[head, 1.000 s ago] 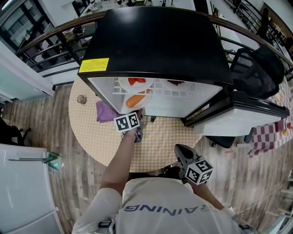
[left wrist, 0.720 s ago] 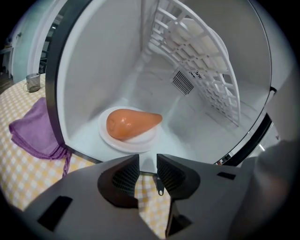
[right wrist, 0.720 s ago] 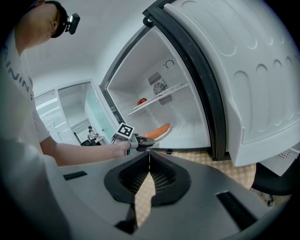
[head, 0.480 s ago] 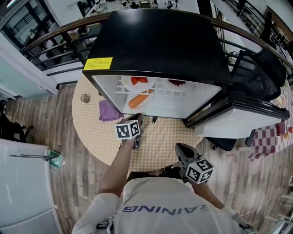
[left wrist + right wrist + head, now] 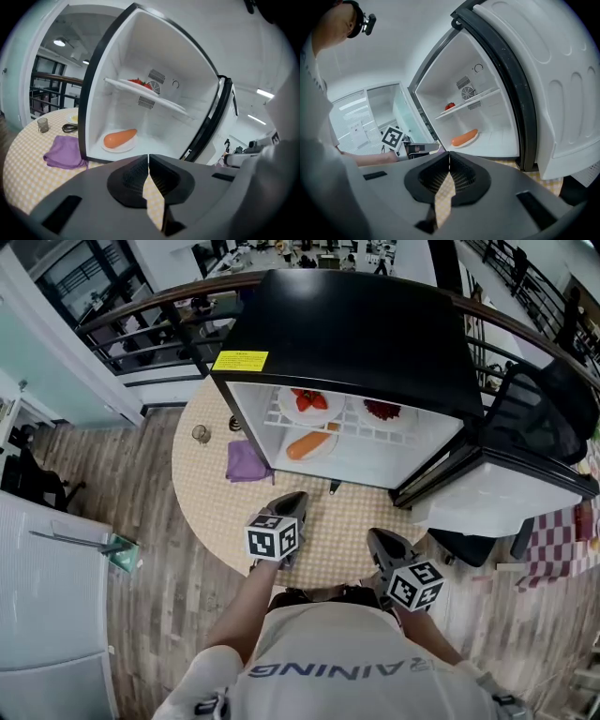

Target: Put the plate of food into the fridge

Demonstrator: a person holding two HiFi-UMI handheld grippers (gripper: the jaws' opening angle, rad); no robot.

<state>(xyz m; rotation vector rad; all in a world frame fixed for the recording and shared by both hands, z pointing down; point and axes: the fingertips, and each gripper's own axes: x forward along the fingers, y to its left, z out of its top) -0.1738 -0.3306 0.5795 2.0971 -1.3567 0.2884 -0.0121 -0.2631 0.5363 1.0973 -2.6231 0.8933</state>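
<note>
Plate of food point(image 5: 312, 445) sits on the fridge point(image 5: 356, 334) floor, left side. Left gripper point(image 5: 290, 502) and right gripper point(image 5: 381, 540) are both pinched together, empty. I'd push the door point(image 5: 506, 493) closed from its outer edge, gently

Shirt point(image 5: 337, 669) reads "AINING"; yellow label point(image 5: 240, 360) on the fridge point(image 5: 375, 324) (too small) is illegible.

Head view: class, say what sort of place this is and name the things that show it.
Probably an office or lab mezzanine, not a home kitchen. The small fridge stands on a round table, a curved railing runs behind it, and an office chair sits nearby.
</note>
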